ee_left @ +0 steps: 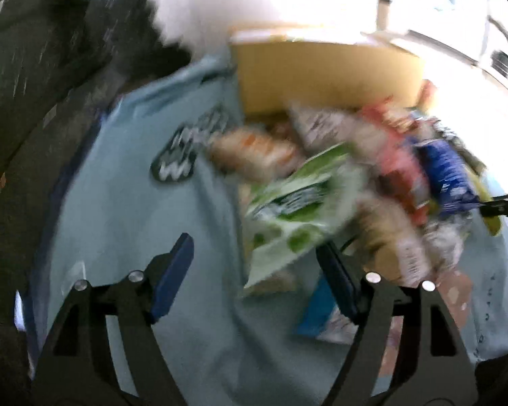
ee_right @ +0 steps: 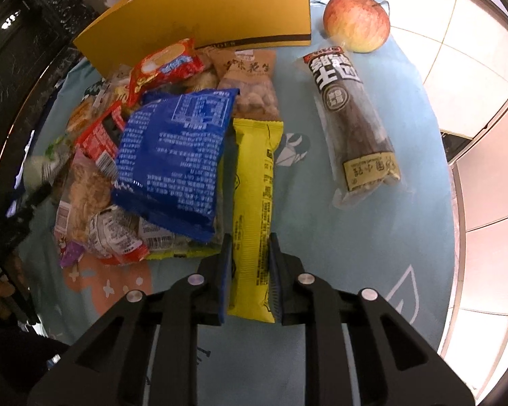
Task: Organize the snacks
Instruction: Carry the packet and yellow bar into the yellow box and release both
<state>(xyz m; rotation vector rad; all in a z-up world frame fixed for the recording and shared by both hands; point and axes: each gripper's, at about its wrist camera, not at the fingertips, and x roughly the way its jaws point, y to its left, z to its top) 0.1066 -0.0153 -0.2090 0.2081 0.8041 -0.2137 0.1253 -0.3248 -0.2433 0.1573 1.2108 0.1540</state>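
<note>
A round surface (ee_right: 372, 253) covered by a pale blue cloth printed with cartoon shapes. At the far edge stands a yellow cardboard box (ee_right: 220, 10). Far right, just beside the box, sits a red-yellow apple (ee_right: 355, 22). A long dark snack pack (ee_right: 354, 118) lies right of centre. A heap of snack packets (ee_right: 145, 169) covers the left, topped by a blue bag (ee_right: 176, 159).

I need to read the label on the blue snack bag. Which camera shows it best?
The right wrist view: the blue snack bag lies sharp, printed back facing up. The left wrist view shows it motion-blurred at the pile's far side.
</note>
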